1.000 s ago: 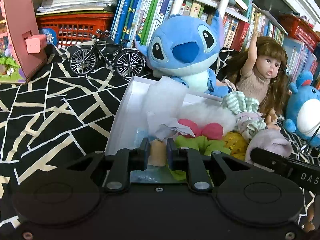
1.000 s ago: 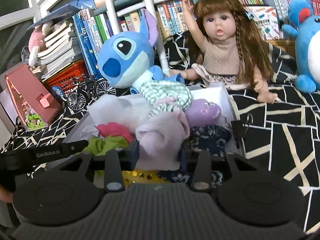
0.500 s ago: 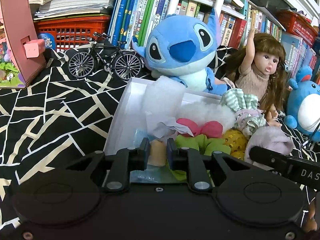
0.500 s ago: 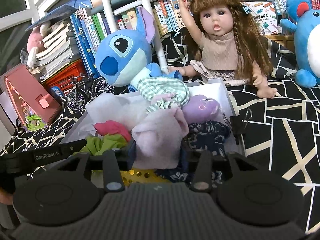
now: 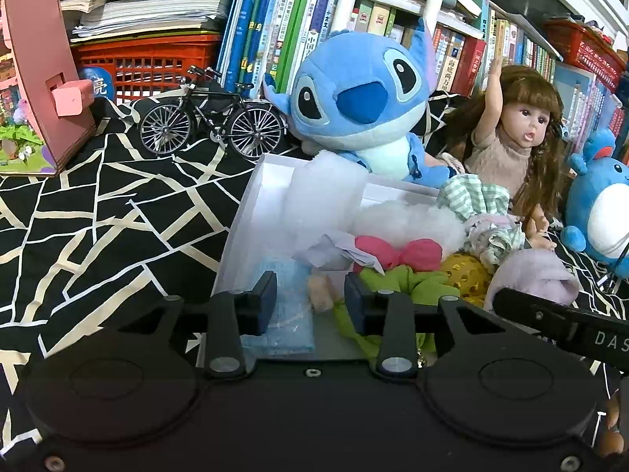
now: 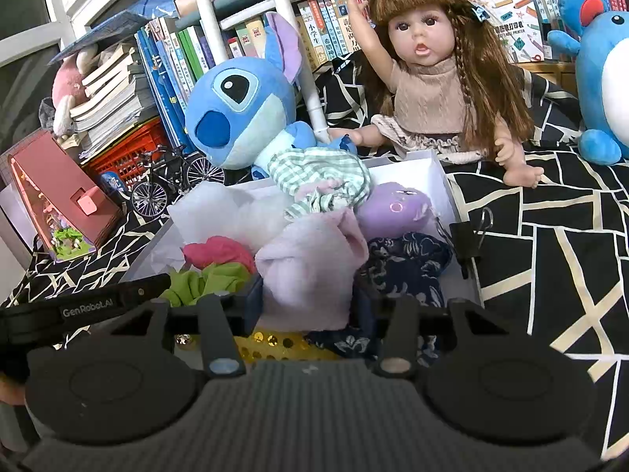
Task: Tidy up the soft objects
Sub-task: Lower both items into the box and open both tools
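One white box point(image 5: 251, 212) on the black-and-cream patterned surface point(image 5: 98, 228), filled with soft objects: one lilac towel point(image 6: 310, 263), one pink cloth point(image 5: 393, 251), one green cloth point(image 5: 409, 283), one navy floral cloth point(image 6: 409, 263). Behind: two blue plush toys, one doll point(image 6: 428, 90), one model bicycle point(image 5: 212, 118). Left hand-held gripper point(image 5: 309, 302): jaws just parted, beige piece point(image 5: 320, 293) loose between. Right hand-held gripper point(image 6: 306, 306): jaws just widened around towel; contact unclear. Lower box hidden.

I see a black cloth with cream lines point(image 5: 98, 212) carrying everything. On it a white box point(image 5: 251, 204) sits near; a toy bicycle point(image 5: 212, 118) and pink house point(image 5: 35, 78) far left, a blue plush point(image 5: 361, 98) and doll point(image 6: 432, 90) behind.
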A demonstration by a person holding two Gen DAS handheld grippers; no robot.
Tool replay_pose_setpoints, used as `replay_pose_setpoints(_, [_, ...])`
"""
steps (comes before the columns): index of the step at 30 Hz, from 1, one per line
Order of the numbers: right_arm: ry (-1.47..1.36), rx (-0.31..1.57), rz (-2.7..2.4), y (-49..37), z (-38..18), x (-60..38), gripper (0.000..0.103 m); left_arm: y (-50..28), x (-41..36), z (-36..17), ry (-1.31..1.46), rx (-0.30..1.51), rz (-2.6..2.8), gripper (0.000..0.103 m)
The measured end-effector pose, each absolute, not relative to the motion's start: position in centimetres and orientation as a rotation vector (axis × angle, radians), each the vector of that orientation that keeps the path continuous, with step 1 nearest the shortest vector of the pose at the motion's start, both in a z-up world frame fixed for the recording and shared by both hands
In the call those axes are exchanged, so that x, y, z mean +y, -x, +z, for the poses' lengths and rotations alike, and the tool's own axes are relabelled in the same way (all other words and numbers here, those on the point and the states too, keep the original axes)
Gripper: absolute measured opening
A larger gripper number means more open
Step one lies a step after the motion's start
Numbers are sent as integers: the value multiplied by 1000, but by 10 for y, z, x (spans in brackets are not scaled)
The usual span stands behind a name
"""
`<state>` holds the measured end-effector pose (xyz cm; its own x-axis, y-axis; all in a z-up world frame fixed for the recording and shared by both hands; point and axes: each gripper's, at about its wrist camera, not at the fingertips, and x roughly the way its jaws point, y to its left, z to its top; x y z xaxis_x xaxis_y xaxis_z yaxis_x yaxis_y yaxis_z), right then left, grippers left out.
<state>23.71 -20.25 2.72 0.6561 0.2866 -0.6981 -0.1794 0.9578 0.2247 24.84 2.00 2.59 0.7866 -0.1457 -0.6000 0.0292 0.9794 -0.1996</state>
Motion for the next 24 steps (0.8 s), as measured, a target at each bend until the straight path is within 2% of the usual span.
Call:
replay_pose_setpoints(11, [-152,816,271,-235,28,-203,68,-245,23,28,189,659,-98,46])
replay_pose_setpoints(16, [-145,810,281,-231,31,-201,74,-242,25,31,204,652,-105,53])
replay_pose_setpoints(24, [-134,792,290,-225,36,-200,79,-236,25,37,199,639,-118,67])
